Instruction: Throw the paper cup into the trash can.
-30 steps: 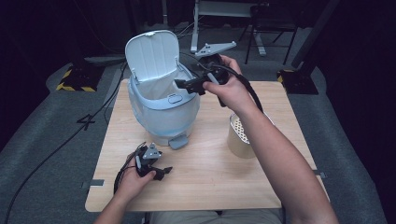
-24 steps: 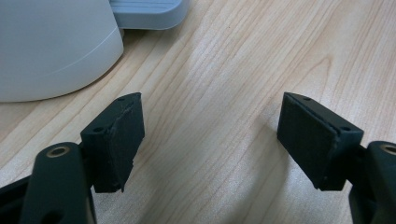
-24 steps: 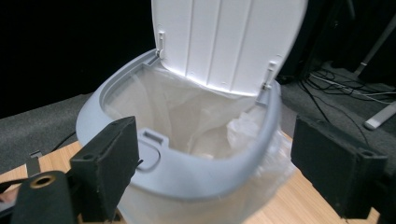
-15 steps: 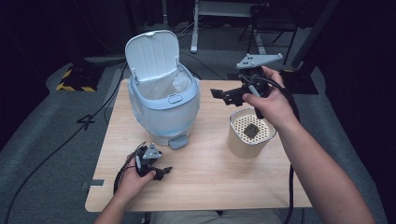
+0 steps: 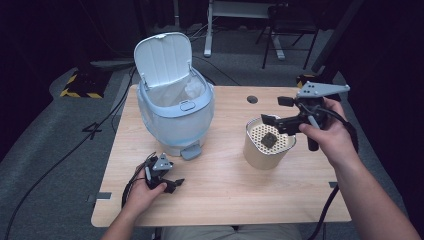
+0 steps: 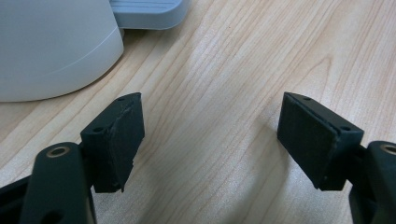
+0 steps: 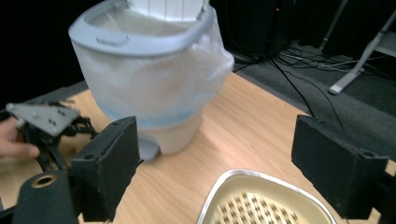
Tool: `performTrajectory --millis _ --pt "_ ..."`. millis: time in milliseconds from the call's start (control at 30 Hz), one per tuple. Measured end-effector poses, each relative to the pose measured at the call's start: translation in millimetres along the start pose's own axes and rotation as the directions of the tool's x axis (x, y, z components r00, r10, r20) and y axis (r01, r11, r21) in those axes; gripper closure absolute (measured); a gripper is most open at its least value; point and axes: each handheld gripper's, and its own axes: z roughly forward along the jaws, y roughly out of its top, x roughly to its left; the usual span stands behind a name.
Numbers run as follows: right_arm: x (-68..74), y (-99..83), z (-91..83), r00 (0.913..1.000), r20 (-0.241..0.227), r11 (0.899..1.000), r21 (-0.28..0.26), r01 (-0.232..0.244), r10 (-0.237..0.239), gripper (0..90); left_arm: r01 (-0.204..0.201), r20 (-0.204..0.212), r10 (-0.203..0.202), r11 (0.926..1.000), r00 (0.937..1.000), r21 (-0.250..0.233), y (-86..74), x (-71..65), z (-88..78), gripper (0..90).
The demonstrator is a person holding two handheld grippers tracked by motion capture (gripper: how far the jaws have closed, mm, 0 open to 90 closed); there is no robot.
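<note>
My right tongs (image 5: 277, 111) hang over the beige perforated-top container (image 5: 267, 145) at the right side of the wooden surface (image 5: 225, 190), jaws spread wide with nothing between them; in the right gripper view the container's holed top (image 7: 261, 207) sits just below and between the pads. A small dark piece (image 5: 269, 140) lies on that holed top. My left tongs (image 5: 167, 181) rest low on the surface near its front edge, jaws wide apart and empty, bare wood between them in the left gripper view. Just beyond stands the pale blue pedal bin (image 5: 175, 112), lid (image 5: 164, 59) tipped up, plastic liner inside, its pedal (image 6: 147, 11) near my left tongs.
</note>
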Motion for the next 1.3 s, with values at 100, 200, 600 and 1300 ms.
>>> performTrajectory --millis 100,200,600,1300 --pt "-5.6 -21.6 -13.7 0.9999 0.011 1.0 0.031 -0.003 0.002 15.6 0.0 0.001 0.0 1.0 1.0 0.0 0.0 0.0 0.0 23.8" --pt "-8.4 -32.8 -19.7 0.9997 0.022 0.999 0.033 -0.011 0.011 15.8 0.002 0.001 -0.002 1.0 1.0 0.001 0.2 0.2 0.1 23.7" --pt "-17.7 -102.1 -35.3 0.9956 0.072 0.996 0.068 -0.065 0.06 16.6 0.002 0.0 -0.002 1.0 1.0 0.0 0.3 0.1 0.2 23.6" --pt "-38.6 -221.7 -16.8 0.9718 0.145 0.971 0.123 -0.205 0.186 19.7 0.037 -0.029 -0.037 0.9993 0.9989 0.001 0.1 -5.5 0.4 21.6"
